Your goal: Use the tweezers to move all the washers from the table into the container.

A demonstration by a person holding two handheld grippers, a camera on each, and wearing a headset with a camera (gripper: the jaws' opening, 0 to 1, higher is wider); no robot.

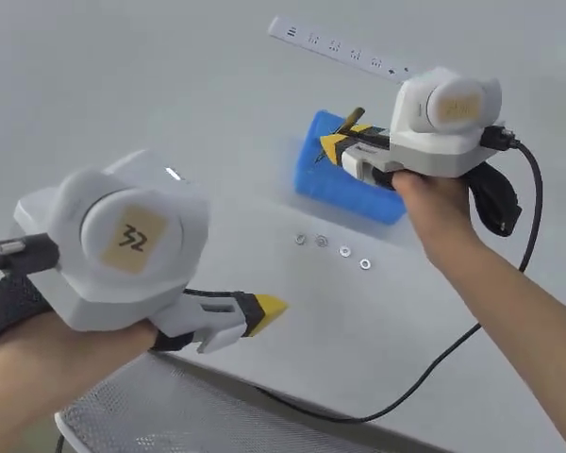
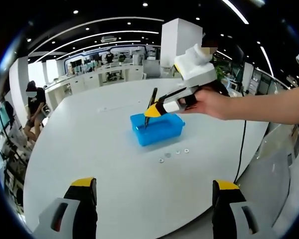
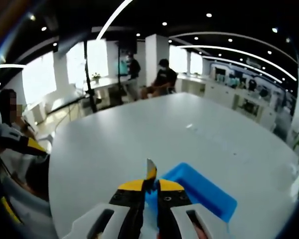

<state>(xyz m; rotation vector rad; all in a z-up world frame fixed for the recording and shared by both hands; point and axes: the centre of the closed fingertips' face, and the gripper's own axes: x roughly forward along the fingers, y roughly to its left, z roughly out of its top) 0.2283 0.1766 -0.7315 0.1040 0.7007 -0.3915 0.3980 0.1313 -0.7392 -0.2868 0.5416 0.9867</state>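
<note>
Tweezers (image 2: 154,97) are clamped in the jaws of the right gripper (image 1: 332,144), tips over the container (image 1: 344,195); four washers (image 1: 345,250) are seen on the counter (image 1: 170,94) just beside it; jaws of the left gripper (image 2: 153,184) are spread wide.

Blue container (image 1: 332,184) was partly hidden behind the right gripper (image 1: 336,144), tweezers (image 3: 150,171) mostly buried between its jaws, only a blurred tip showed, washers (image 2: 178,152) too small to make out, mesh tray (image 1: 160,411) cut by the bottom edge, power strip (image 1: 335,45) end covered.
</note>
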